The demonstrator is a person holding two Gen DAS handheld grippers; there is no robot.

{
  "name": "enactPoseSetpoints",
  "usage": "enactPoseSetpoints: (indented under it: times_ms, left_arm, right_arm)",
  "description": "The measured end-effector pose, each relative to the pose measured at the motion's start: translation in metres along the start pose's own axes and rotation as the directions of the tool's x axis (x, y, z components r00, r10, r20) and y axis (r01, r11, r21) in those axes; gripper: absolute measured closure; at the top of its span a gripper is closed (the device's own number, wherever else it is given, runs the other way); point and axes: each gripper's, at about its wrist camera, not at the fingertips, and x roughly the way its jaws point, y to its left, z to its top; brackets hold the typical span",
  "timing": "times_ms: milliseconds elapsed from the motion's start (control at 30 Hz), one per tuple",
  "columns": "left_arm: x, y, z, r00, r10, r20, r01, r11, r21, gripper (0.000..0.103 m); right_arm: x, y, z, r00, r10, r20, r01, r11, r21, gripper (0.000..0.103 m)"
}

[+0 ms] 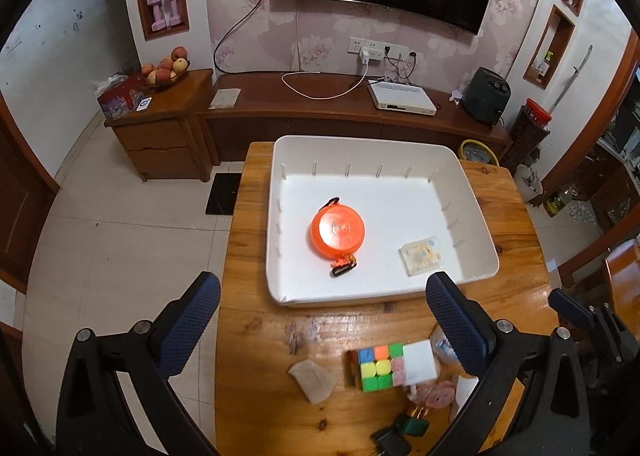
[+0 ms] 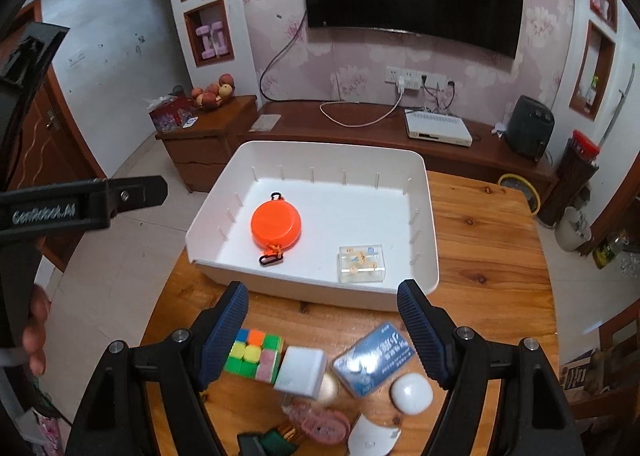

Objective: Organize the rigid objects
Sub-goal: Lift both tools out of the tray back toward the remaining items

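Both wrist views look forward and down over the wooden table [image 1: 248,256] toward the TV wall. Beyond each pair of wide-apart jaws sits the same white tray [image 1: 472,192] [image 2: 428,224]; the cube [image 1: 376,370] [image 2: 254,354] lies between them, close below.

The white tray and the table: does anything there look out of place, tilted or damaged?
Nothing looks damaged. The white tray sits askew to the table edge. Only the orange disc and the clear box lie inside; the cube and other items wait outside.
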Motion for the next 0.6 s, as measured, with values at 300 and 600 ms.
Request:
enactPoseSetpoints:
  times_ms: [300, 600]
  left_arm:
    - [-0.003, 0.015, -0.033, 0.999, -0.023, -0.033, 0.024, 1.0, 0.019, 0.001]
    - [0.009, 0.009, -0.065, 0.995, -0.025, -0.092, 0.039, 0.986, 0.16, 0.001]
  right_arm:
    - [-0.029, 0.019, -0.048, 1.0, -0.01, 0.023, 0.01, 1.0, -0.003, 0.025]
    - [-0.031, 0.037, -0.096, 1.0, 0.022, -0.012, -0.022, 1.0, -0.009, 0.025]
